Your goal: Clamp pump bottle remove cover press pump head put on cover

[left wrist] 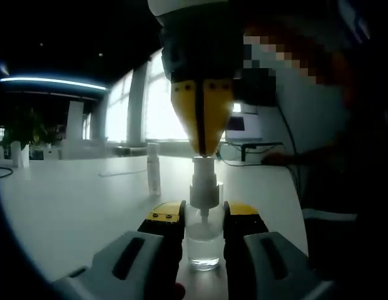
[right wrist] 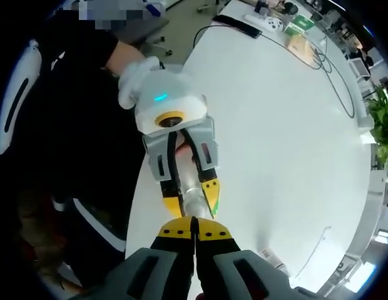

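Two yellow-tipped jaws of the left gripper (left wrist: 204, 220) pinch the clear plastic pump bottle (left wrist: 203, 240), upright on the white table (left wrist: 75, 194). Right gripper (right wrist: 194, 235), jaws pressed together, tips touching the white pump head (left wrist: 204, 181) from above.

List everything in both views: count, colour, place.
pump bottle: 1, clear with white pump head, upright on the table, between the left gripper's jaws
pump head: 1, white, atop the bottle, under the right gripper's tips
cover: 1, clear/white, tall, standing on the table left of and behind the bottle
table: 1, white, curved edge
cables: several, dark, far end of the table
plants: green, beyond the table's edge
windows: bright, in the background
left gripper: 1, grey with yellow-black tips, shut on the bottle
right gripper: 1, yellow tips together, pointing down onto the pump head
person: 1, dark clothes, white glove, beside the table
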A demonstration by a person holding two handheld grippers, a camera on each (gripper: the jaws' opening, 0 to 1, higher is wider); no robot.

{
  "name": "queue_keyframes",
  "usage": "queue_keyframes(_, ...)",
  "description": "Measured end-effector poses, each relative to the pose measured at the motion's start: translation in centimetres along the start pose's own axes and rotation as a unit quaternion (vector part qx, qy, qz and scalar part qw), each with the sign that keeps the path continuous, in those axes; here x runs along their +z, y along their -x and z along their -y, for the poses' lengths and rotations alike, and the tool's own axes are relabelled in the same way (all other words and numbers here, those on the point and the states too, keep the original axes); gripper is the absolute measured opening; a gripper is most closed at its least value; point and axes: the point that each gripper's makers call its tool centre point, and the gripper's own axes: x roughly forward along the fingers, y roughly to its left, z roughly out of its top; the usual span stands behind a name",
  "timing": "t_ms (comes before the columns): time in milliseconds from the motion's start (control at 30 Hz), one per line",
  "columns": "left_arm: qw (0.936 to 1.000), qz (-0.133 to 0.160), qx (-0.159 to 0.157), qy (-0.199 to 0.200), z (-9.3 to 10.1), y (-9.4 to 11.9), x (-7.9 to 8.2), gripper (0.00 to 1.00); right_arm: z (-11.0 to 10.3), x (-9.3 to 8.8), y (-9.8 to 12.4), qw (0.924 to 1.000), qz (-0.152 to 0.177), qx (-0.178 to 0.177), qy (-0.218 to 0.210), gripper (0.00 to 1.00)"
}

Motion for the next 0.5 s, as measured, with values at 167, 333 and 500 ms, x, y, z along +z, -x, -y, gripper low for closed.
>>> queue_keyframes(167,1.0,0.0,0.0,0.0,0.0,-0.03,-0.01,0.15,-0.11,0.05,-0.05,1.0,-0.003,0.003,0.003,0.0)
queue_keyframes(333,1.0,0.0,0.0,-0.001,0.01,-0.02,-0.01,0.15,-0.23,0.03,-0.06,0.9999,-0.008,0.005,0.003,0.0)
queue_keyframes(500,1.0,0.0,0.0,-0.002,-0.01,0.0,-0.01,0.15,-0.28,0.03,-0.06,1.0,-0.007,0.007,0.0,0.0)
